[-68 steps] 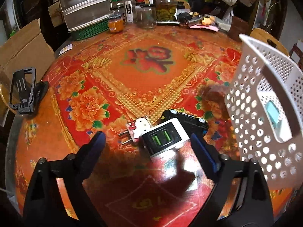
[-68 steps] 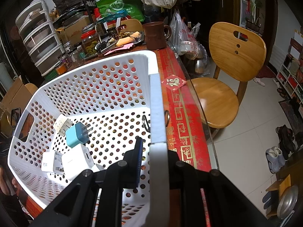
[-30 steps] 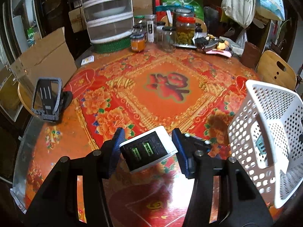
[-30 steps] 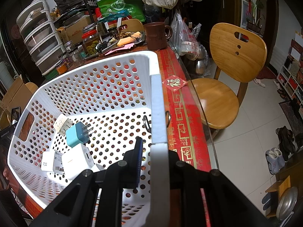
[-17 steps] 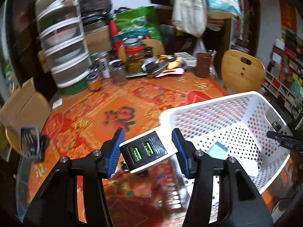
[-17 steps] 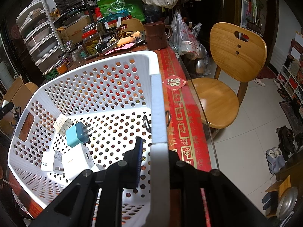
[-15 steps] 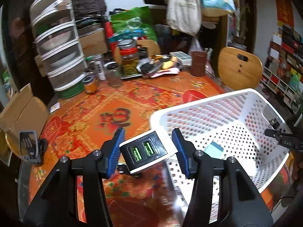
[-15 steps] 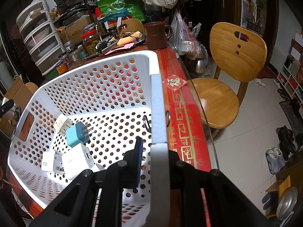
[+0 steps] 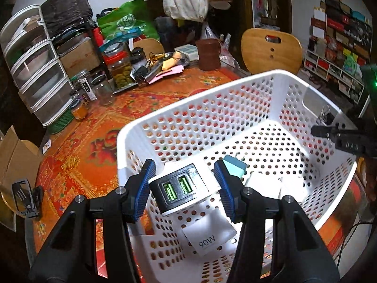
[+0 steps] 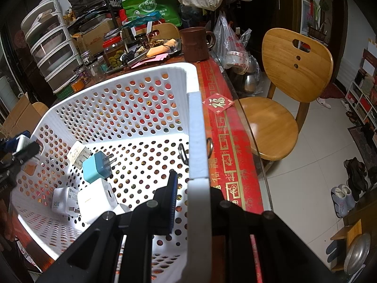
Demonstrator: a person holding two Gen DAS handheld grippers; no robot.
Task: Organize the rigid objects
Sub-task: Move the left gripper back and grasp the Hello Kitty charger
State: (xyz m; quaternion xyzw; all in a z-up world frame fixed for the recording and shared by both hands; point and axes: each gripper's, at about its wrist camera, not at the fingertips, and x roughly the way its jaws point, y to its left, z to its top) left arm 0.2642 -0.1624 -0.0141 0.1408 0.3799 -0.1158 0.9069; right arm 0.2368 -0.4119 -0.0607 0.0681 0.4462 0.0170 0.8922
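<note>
My left gripper point(image 9: 185, 187) is shut on a black and white USB charger point(image 9: 178, 189) with two green ports and holds it over the near wall of the white perforated basket point(image 9: 212, 99). My right gripper point(image 10: 192, 202) is shut on the basket's rim point(image 10: 196, 141) and holds it tilted. Inside the basket lie a teal plug point(image 10: 96, 167), a white charger point(image 10: 96, 198), a white 90W charger point(image 10: 62, 201) and a cream plug point(image 10: 77, 153). The left gripper shows at the right wrist view's left edge point(image 10: 18, 147).
The round table has a red and orange floral cloth point(image 9: 77, 155). Jars point(image 9: 119, 67), a brown mug point(image 9: 208, 54), a drawer unit point(image 9: 35, 75) and clutter stand at the back. A black phone stand point(image 9: 23, 198) is at the left edge. A wooden chair point(image 10: 282, 89) stands beside the table.
My left gripper closed on the USB charger, lifted it off the table and carried it right until it hangs over the basket. The right gripper and basket stayed still.
</note>
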